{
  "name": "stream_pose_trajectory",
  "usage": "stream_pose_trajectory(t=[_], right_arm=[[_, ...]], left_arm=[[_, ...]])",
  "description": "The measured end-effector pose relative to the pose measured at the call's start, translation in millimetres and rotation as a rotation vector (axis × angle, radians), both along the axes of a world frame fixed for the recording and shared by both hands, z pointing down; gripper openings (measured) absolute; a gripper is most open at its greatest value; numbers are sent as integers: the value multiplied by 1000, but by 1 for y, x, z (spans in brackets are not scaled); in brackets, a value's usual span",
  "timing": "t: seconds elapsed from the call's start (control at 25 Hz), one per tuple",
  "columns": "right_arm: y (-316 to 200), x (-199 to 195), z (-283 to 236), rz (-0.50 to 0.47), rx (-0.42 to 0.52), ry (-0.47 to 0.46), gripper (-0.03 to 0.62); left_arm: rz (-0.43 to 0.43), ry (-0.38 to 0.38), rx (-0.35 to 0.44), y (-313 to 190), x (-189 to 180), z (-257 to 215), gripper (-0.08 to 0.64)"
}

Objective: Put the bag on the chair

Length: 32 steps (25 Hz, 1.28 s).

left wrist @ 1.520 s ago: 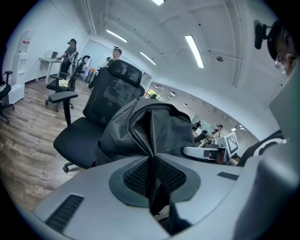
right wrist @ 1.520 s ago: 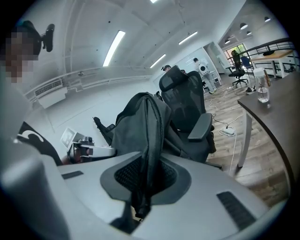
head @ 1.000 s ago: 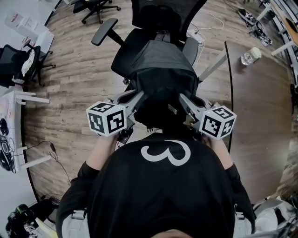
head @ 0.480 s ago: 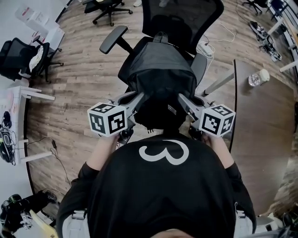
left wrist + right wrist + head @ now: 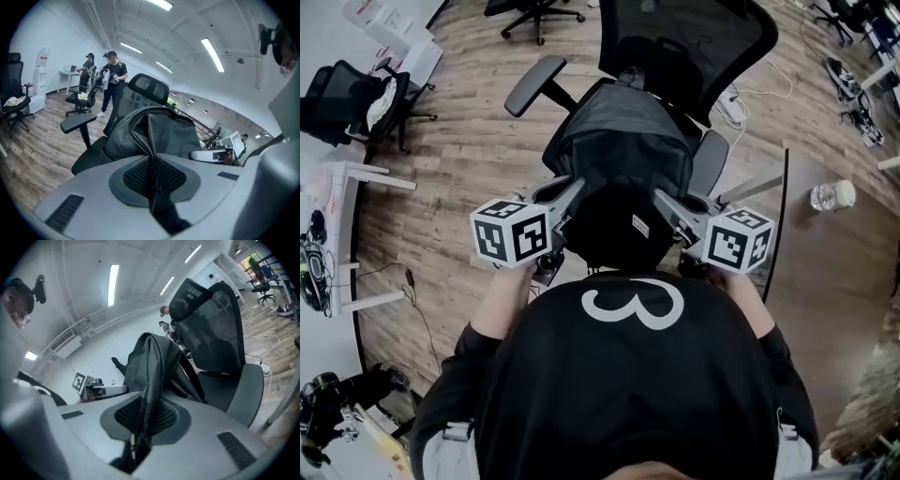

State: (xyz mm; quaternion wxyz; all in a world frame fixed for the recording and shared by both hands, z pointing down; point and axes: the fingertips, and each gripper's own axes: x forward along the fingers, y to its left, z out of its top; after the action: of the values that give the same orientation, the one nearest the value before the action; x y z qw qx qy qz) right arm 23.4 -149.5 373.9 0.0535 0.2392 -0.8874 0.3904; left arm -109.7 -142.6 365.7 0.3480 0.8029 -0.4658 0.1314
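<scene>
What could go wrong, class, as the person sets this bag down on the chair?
1. The left gripper and the right gripper each pinch only a thin fold of the bag, so the fabric might slip out.
2. The bag hangs close to the armrests of the chair; it could snag on one or land crooked.

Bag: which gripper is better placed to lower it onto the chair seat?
Left gripper, marginally. Both are shut on the bag over the chair, but one armrest sits close beside the right gripper; the other armrest angles away.
</scene>
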Motion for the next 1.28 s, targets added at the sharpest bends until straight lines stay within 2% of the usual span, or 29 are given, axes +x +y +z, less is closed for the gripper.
stream_pose_trajectory(t=[0.24, 0.6, 0.96, 1.28], right_arm=[[-32, -4, 7, -52, -40, -33, 52], [-82, -17, -3, -107, 9, -44, 52], [-120, -15, -5, -77, 25, -37, 52], [-153, -25, 6, 20, -3, -14, 52]], left_arm=[[-52, -18, -11, -28, -3, 1, 52], [-111, -69, 26, -70, -14, -12, 52], [-82, -68, 34, -105, -10, -11, 52], [3, -36, 1, -147, -20, 3, 52]])
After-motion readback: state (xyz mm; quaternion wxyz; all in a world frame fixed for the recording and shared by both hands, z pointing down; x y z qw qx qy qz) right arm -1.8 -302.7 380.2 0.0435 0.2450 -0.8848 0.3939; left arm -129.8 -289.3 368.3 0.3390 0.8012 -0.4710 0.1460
